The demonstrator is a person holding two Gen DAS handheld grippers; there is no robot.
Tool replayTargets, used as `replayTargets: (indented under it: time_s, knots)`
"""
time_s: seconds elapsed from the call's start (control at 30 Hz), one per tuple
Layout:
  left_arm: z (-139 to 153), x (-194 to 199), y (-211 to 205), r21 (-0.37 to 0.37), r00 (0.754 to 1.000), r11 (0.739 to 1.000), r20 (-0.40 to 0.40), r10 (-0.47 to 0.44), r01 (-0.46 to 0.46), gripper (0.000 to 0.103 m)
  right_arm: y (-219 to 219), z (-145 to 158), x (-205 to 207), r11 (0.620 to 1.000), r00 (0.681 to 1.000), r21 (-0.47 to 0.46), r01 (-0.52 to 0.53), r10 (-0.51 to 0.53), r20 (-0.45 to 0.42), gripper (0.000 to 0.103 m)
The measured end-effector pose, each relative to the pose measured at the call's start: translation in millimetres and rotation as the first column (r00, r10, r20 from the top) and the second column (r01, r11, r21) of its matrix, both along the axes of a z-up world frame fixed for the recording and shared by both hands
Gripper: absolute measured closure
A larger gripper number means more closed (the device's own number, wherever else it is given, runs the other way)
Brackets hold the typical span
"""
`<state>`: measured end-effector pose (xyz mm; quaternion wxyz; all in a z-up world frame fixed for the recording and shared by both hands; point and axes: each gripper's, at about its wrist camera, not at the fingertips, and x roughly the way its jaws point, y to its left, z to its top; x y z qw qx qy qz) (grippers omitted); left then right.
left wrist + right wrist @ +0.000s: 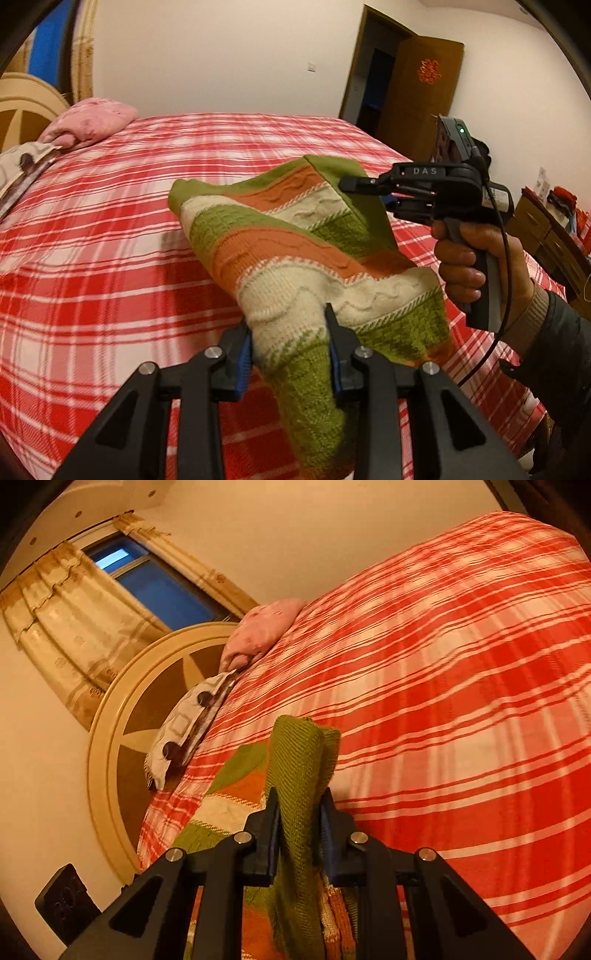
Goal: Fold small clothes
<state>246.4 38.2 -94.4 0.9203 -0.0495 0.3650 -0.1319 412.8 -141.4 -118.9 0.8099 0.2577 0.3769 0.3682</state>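
Observation:
A small knitted sweater (295, 251) with green, orange and cream stripes hangs stretched above the red plaid bed (110, 229). My left gripper (290, 325) is shut on a bunched cream and green part of it at the near edge. A hand holds my right gripper (360, 190) at the right of the left wrist view, shut on the sweater's far green edge. In the right wrist view the right gripper (300, 803) pinches a folded green hem of the sweater (301, 760), and the rest hangs below and to the left.
A pink pillow (92, 123) and a patterned cushion (188, 720) lie at the head of the bed by a round wooden headboard (122, 731). A brown door (417, 96) stands open at the back, with drawers (546, 229) to the right.

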Motion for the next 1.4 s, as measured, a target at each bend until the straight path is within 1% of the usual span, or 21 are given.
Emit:
replayTargets:
  time_s: [0.2,0.37,0.73,1.07,1.4]
  knots:
    - [6,-22,29,-0.023,0.998,0.998,0.016,0.058,-0.058,0.070,40,12,-10,0.999,0.999,-0.013,-0.051,0.051,0.015,0.084]
    - [10,-41,46,-0.029,0.995,0.995,0.034,0.094,-0.093,0.070,65,23,-17,0.996,0.996,-0.019,-0.087,0.087,0.031,0.084]
    - [13,-63,82,-0.043,0.985,0.985,0.049,0.167,-0.165,0.070,121,32,-27,0.986,0.986,-0.021,-0.164,0.165,0.034,0.084]
    - [11,-78,107,-0.055,0.972,0.972,0.045,0.231,-0.228,0.070,167,35,-29,0.973,0.973,-0.032,-0.229,0.230,0.033,0.084]
    - [2,-86,128,-0.062,0.958,0.956,0.021,0.287,-0.285,0.070,211,25,-31,0.957,0.958,-0.048,-0.287,0.288,0.009,0.084]
